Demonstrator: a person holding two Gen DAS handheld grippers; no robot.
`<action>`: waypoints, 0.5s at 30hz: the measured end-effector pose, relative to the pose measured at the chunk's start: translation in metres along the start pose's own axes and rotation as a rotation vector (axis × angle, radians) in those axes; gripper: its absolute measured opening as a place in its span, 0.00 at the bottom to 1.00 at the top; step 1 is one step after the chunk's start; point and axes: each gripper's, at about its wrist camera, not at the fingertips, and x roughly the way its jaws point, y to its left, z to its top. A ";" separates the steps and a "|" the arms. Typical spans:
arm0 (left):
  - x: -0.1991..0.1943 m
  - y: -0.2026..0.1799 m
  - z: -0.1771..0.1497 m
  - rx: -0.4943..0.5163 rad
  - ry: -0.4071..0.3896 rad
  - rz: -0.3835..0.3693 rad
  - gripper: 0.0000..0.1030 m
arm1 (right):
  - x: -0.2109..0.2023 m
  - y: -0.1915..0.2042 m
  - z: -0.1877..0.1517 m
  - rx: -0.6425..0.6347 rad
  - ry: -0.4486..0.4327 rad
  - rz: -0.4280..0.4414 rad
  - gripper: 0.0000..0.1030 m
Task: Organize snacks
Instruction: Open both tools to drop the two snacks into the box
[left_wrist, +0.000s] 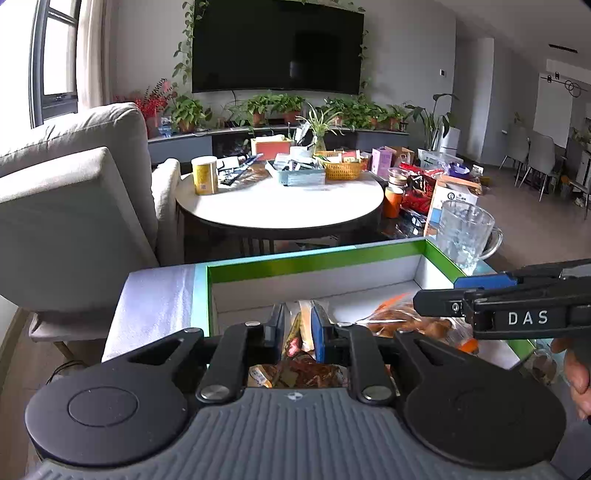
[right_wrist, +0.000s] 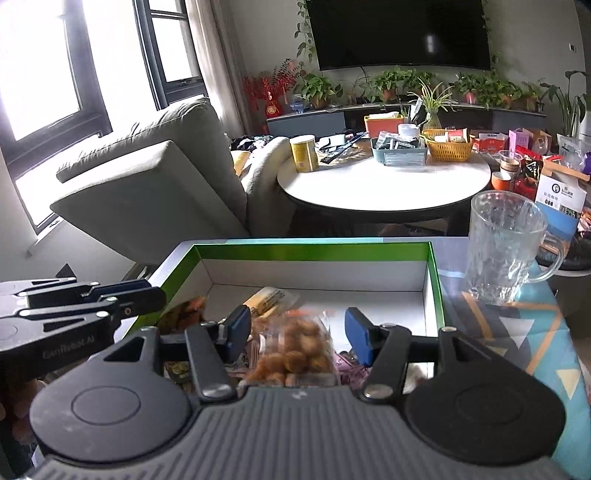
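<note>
Left tool (left_wrist: 300, 325) narrow, a thin snack packet (left_wrist: 303, 325) between its pads; contact unclear. Right tool (right_wrist: 297, 330) wide, straddling a clear bag of brown snacks (right_wrist: 295, 347), not pressing it. Both over the green-rimmed box (right_wrist: 314, 252) on the desk (right_wrist: 517, 332).

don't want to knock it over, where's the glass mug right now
The glass mug stands upright on the patterned tablecloth, just outside the far right corner of the green-rimmed box, in front of the round white table.
</note>
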 end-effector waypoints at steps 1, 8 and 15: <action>0.000 0.000 0.000 0.001 0.001 0.000 0.14 | -0.001 0.001 0.000 -0.007 -0.003 0.000 0.49; -0.009 -0.004 -0.001 0.005 -0.009 -0.008 0.15 | -0.008 0.008 -0.005 -0.049 -0.011 0.007 0.49; -0.017 -0.006 -0.002 0.005 -0.019 -0.008 0.17 | -0.015 0.007 -0.008 -0.055 -0.016 0.007 0.49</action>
